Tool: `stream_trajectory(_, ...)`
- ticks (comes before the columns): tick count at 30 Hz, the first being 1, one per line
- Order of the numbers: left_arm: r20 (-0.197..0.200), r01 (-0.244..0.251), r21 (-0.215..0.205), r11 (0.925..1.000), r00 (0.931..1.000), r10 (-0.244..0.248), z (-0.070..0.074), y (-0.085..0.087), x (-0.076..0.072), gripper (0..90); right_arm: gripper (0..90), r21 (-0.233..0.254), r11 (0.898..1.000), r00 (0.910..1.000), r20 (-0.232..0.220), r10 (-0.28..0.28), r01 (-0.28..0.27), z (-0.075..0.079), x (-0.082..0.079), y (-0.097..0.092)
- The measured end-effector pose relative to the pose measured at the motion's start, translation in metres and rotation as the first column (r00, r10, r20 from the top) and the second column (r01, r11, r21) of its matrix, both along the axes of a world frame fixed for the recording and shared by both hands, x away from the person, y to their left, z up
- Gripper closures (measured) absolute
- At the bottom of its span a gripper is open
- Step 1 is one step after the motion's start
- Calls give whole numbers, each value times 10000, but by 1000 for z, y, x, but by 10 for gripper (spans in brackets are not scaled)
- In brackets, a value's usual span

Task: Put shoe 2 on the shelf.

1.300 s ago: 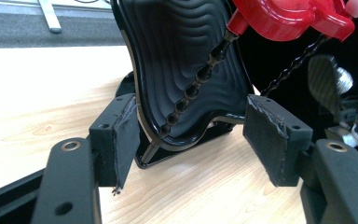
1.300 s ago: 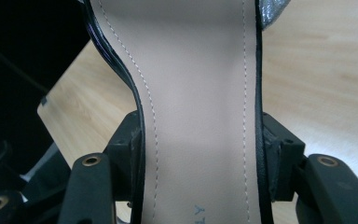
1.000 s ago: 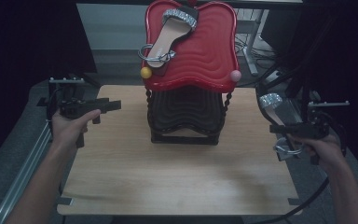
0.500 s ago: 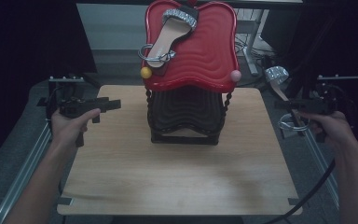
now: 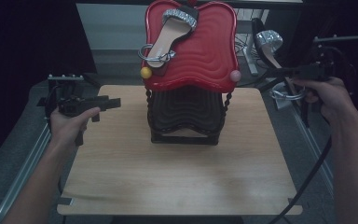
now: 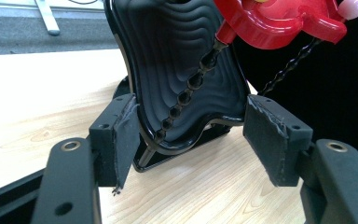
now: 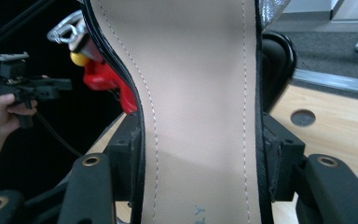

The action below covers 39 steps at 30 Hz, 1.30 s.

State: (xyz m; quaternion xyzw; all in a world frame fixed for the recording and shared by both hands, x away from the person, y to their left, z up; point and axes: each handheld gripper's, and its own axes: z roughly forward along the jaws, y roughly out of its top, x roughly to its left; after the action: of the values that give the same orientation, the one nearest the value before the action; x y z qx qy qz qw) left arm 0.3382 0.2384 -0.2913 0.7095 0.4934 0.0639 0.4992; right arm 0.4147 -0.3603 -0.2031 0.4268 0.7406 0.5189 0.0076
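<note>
We hold the second sandal (image 5: 271, 46) clamped in the right claw (image 7: 200, 158) beside the red rack (image 5: 205, 51); its dangling strap could snag the rack's edge; the left claw (image 6: 191, 140) stands apart, empty.

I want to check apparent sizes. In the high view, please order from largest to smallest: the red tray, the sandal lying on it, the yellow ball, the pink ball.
1. red tray
2. sandal on the tray
3. yellow ball and pink ball: they look alike, so I do not rank them.
</note>
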Motion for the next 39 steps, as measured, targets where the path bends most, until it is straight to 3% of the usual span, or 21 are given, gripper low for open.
stream_trajectory(10,-28,1,-65,10000,10000,-2,-3,3,0,358,429,-194,9997,9998,123,-151,153,37,22,38)
stream_trajectory(24,-14,1,-150,9999,10000,-1,-1,4,1,357,429,-484,9985,9997,-58,-253,250,61,50,103)
stream_trajectory(32,-49,-50,-190,9998,10000,49,-3,9,0,357,429,-503,9983,9991,-278,-315,301,59,63,136)
stream_trajectory(36,-73,-98,-185,9998,9999,97,-5,12,1,357,429,-600,9961,9966,-466,-676,647,52,68,148)
stream_trajectory(39,-89,-154,-242,9996,9998,152,-7,14,0,357,428,-888,9891,9911,-526,-1222,1173,46,72,152)
